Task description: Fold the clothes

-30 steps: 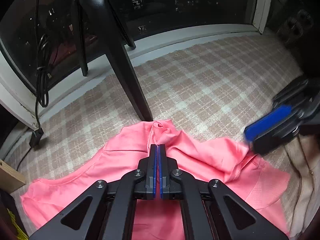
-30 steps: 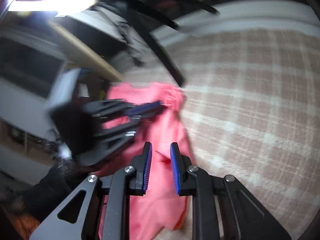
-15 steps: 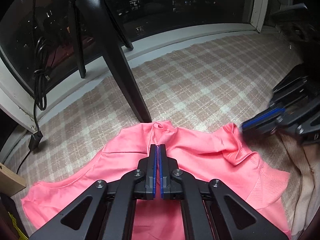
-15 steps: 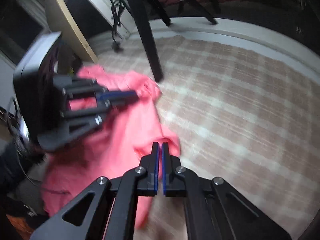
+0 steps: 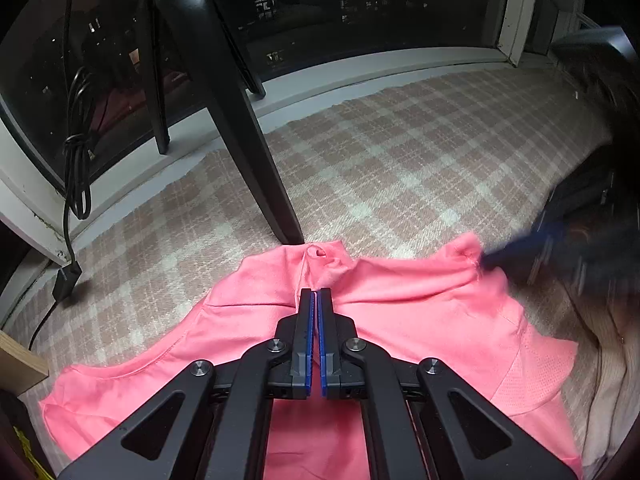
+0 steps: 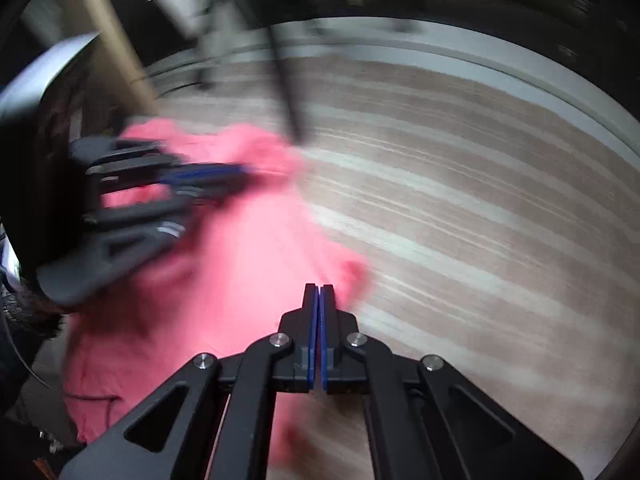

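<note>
A pink garment (image 5: 420, 320) lies crumpled on a plaid cloth (image 5: 400, 160). In the left wrist view my left gripper (image 5: 318, 292) is shut on a raised fold near the garment's far edge. My right gripper (image 5: 486, 260) comes in blurred from the right and pinches the garment's far right corner. The right wrist view is motion-blurred. It shows the right gripper (image 6: 320, 288) shut on the edge of the pink garment (image 6: 248, 260), with the left gripper (image 6: 244, 170) further back on the left.
A black tripod leg (image 5: 248, 140) stands on the cloth just behind the garment. Behind it run a white sill (image 5: 360, 76) and a dark window. A cable (image 5: 76, 160) hangs at the left above a plug (image 5: 66, 284). A beige garment (image 5: 612, 380) lies at the right.
The right gripper's jaws stood apart over the garment, then shut on its corner and drew that corner out to the right. The left gripper kept still, shut on its fold.
</note>
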### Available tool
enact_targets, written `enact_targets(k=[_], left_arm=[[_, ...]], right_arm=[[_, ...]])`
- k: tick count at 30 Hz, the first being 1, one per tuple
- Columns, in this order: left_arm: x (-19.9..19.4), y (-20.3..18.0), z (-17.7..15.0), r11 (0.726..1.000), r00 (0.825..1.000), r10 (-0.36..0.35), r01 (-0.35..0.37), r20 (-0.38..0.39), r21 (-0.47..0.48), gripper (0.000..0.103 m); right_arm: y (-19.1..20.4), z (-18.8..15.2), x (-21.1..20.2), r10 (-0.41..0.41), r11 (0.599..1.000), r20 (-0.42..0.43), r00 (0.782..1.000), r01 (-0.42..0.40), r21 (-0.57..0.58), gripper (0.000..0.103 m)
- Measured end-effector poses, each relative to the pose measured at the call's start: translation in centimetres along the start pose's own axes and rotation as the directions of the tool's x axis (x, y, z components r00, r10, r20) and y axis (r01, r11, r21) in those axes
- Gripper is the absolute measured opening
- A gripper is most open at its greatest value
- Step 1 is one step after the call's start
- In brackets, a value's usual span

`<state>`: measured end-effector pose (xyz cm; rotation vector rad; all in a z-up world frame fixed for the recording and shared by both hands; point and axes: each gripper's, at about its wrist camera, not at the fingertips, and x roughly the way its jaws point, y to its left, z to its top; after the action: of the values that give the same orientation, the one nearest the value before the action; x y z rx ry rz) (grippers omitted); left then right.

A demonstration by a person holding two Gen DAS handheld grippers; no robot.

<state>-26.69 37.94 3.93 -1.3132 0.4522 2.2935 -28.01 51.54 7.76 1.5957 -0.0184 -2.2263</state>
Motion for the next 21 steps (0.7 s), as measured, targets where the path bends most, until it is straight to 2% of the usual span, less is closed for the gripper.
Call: enact_targets(k=[2,5,8,9,10,12,16,19,20,21], left_arm=[[0.0,0.1,0.0,1.0,1.0,-0.01,0.01,0.002,-0.015,0.004],[-0.2,0.2,0.2,0.999,1.0,-0.019,0.019,0.003,-0.027,0.008],[-1.4,-0.1,0.1,1.0,0.999,-0.016,0.017,0.028,-0.017,0.01],[-1.9,-0.1,0.1,1.0,0.999,-0.014,0.014,0.038,-0.011,0.016],[-2.3,-0.1,0.1,1.0,0.999,-0.011,0.011,0.046,-0.006,0.022],[-3.0,-0.3,0.2,1.0,0.998,-0.004,0.004,0.062,0.001,0.026],[-4.0,0.5,-0.9,1.0,0.997,-0.004,0.006,0.076,-0.03,0.026],[-4.8,2.1,-2.1,0.998,0.998,-0.006,0.01,0.065,-0.065,0.025],[-5.0,2.3,-2.7,0.997,0.998,-0.006,0.011,0.063,-0.073,0.025],[-5.1,2.5,-3.2,0.997,0.998,-0.009,0.013,0.059,-0.082,0.025]], right_arm=[[-1.5,0.1,-1.5,0.012,0.998,0.049,0.999,-0.015,0.054,0.005],[-0.4,0.7,-1.6,0.079,0.997,0.073,0.994,-0.079,0.006,0.008],[1.0,1.2,-0.1,0.065,0.996,0.054,0.996,-0.061,-0.065,0.023],[1.1,1.2,0.4,0.054,0.996,0.049,0.997,-0.05,-0.079,0.024],[1.0,1.4,0.7,0.042,0.995,0.044,0.998,-0.038,-0.089,0.024],[1.2,1.5,0.7,0.048,0.992,0.045,0.998,-0.042,-0.115,0.024],[2.5,1.6,0.3,0.085,0.976,0.077,0.993,-0.067,-0.206,0.024],[3.4,1.9,1.4,0.064,0.968,0.056,0.996,-0.049,-0.246,0.024],[3.7,1.9,1.7,0.052,0.967,0.047,0.998,-0.038,-0.254,0.022],[3.9,1.8,1.9,0.041,0.965,0.041,0.998,-0.029,-0.26,0.006]])
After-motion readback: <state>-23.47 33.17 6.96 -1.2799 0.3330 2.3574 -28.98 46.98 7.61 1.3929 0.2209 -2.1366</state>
